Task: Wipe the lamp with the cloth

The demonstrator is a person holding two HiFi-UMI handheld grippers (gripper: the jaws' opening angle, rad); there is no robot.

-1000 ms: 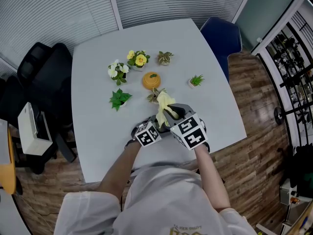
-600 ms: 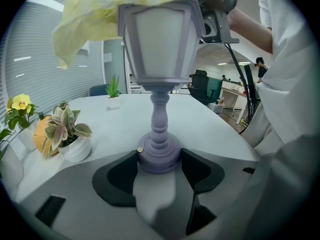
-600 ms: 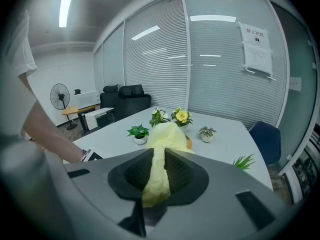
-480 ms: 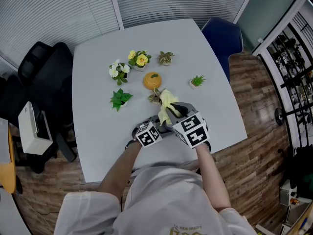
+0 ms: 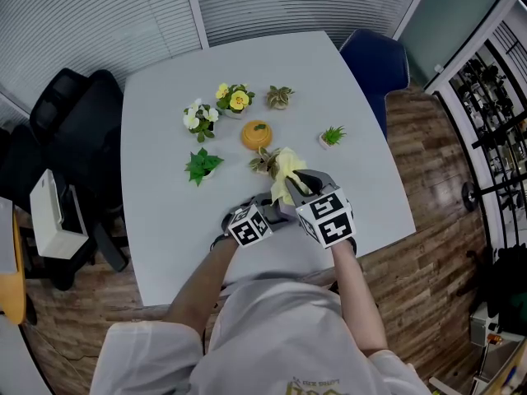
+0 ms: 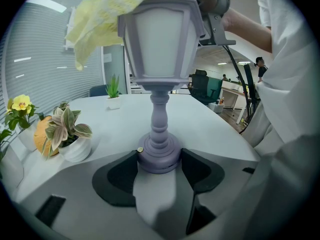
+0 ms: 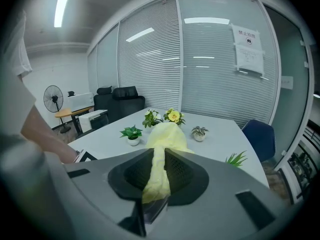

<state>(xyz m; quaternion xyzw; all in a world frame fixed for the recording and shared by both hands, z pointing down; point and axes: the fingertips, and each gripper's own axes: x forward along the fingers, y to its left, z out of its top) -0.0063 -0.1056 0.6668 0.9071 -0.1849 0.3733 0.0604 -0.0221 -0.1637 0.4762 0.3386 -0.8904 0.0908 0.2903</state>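
Grip first, in the left gripper view: the left gripper (image 6: 159,170) has its jaws set wide, one pad on each side of the round foot of the lamp (image 6: 160,59), and both pads look pressed against it. That hold at the foot seems meant to pin the lamp upright on the table (image 6: 215,121) while its top is rubbed, leaving the shade free to reach. The yellow cloth (image 6: 100,19) is draped over the upper left of the shade, with part of the other tool above it. A potted plant (image 6: 67,134) stands near on the left, apart from the lamp.

The right gripper view shows the right gripper (image 7: 157,176) with its jaws nearly together, pinching a strip of the cloth that runs out forward and spreads into a bunched pad. Holding it by one end leaves the loose part free to lie on the lamp. Beyond it, small plants (image 7: 165,118) stand across the table.

From the head view, both tools sit close together at the near edge of the table, the cloth bunched just ahead of the right one and covering the lamp's top, so little of the lamp shows. The wiping looks under way at the shade's top; the stem and foot appear untouched.
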